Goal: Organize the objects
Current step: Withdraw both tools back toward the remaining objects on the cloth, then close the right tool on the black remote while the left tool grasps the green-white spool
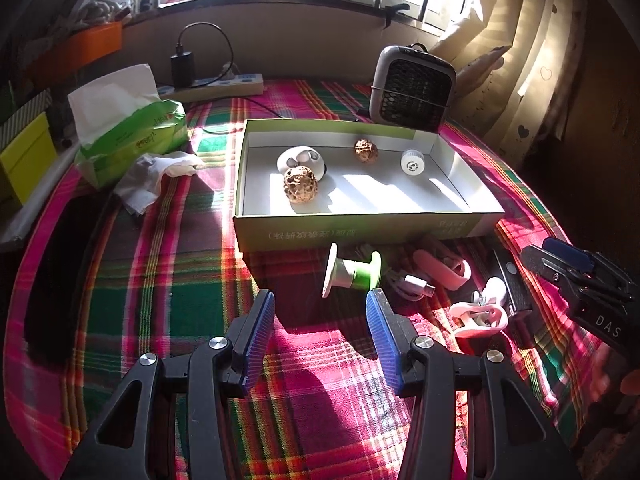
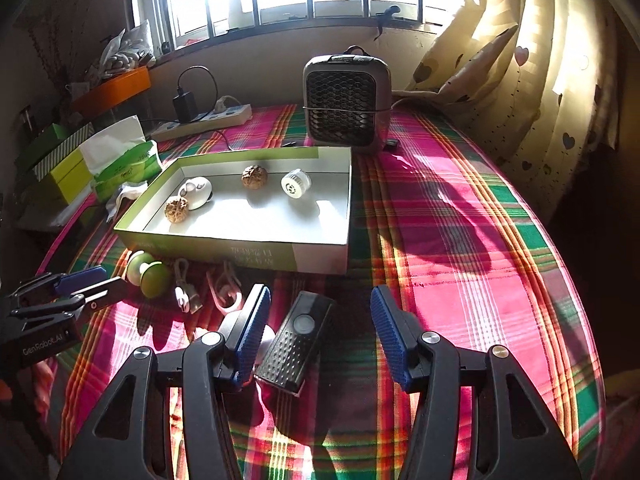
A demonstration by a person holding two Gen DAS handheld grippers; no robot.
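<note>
right gripper [image 2: 318, 332] jaws open and empty, black remote [image 2: 298, 342] lying on the plaid table [image 2: 460, 248] between them nearer the left pad; judged light, rigid, slick plastic, so best pinched across its long sides mid-body; left gripper [image 1: 320, 332] open, empty.

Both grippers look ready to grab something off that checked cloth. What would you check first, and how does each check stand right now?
1. Left gripper open, nothing held: ok.
2. Right gripper open: ok.
3. Black remote between the right gripper's fingers: ok, not yet touched.
4. Green spool ahead of the left gripper: ok.
5. Free floor in the box: ok.
6. Cable free of neighbours: cannot tell.
</note>
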